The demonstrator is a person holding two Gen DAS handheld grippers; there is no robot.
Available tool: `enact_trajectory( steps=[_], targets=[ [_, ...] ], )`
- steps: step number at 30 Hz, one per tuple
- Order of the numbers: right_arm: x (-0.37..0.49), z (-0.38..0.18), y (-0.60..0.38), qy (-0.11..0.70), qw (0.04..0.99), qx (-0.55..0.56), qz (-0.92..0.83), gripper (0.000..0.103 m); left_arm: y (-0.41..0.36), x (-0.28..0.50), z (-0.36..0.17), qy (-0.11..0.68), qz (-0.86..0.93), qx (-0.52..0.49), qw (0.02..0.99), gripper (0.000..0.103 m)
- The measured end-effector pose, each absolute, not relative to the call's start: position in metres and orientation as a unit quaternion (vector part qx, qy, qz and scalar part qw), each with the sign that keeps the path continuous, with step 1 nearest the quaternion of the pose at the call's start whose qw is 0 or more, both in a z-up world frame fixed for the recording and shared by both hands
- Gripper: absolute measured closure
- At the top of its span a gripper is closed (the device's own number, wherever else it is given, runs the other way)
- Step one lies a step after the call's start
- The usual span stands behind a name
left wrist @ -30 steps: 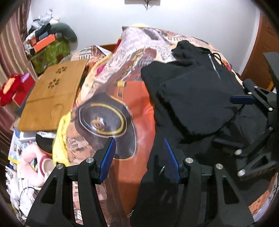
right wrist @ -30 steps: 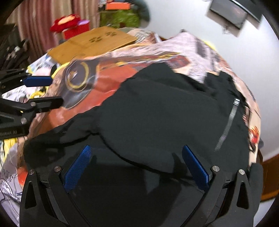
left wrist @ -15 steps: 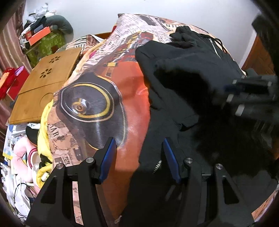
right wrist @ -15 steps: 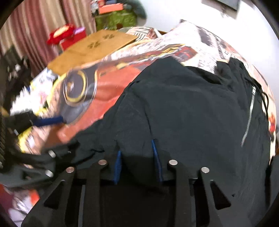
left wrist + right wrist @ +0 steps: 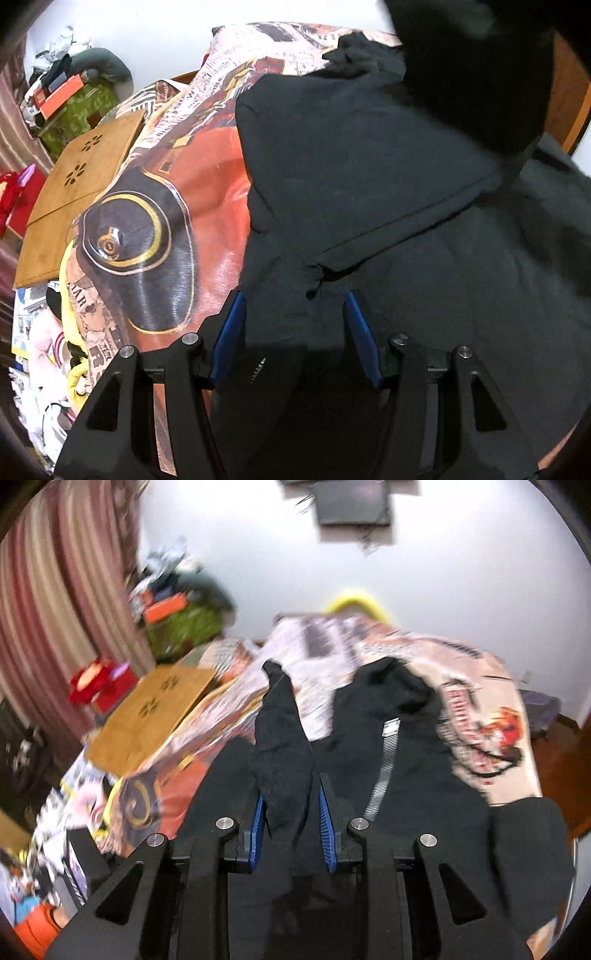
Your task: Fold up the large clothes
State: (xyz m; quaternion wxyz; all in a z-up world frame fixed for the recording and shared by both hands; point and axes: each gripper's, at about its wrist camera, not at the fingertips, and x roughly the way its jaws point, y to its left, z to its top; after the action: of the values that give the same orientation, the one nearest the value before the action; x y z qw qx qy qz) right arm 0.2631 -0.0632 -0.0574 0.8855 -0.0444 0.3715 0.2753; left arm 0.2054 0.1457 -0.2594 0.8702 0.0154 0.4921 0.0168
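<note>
Right wrist view, though blurred, shows the right gripper (image 5: pixel 291 821) closing on a pinch of the black hoodie (image 5: pixel 413 775) lying on the bed (image 5: pixel 491 716); that thin grip could slip, while the left gripper (image 5: pixel 293 336) hangs half-open, holding nothing.

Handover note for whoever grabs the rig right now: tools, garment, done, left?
Right tool: closing on a bunched fold of the black hoodie, fabric between the pads, raised off the bed.
Left tool: half open over the hoodie's near edge, cloth between the pads but not pinched.
Hoodie: on the printed bedspread, zipper facing up.
Done: one part picked up.
Left: fold it over, then the remaining folds.
</note>
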Motion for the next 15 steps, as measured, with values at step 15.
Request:
enact_trajectory(
  steps=[15],
  targets=[
    [0.283,-0.132,-0.177,0.465,0.874,-0.006,0.139,0.08,0.169,0.214,-0.267,0.501,0.062,-0.028,0.863,0.046]
  ],
)
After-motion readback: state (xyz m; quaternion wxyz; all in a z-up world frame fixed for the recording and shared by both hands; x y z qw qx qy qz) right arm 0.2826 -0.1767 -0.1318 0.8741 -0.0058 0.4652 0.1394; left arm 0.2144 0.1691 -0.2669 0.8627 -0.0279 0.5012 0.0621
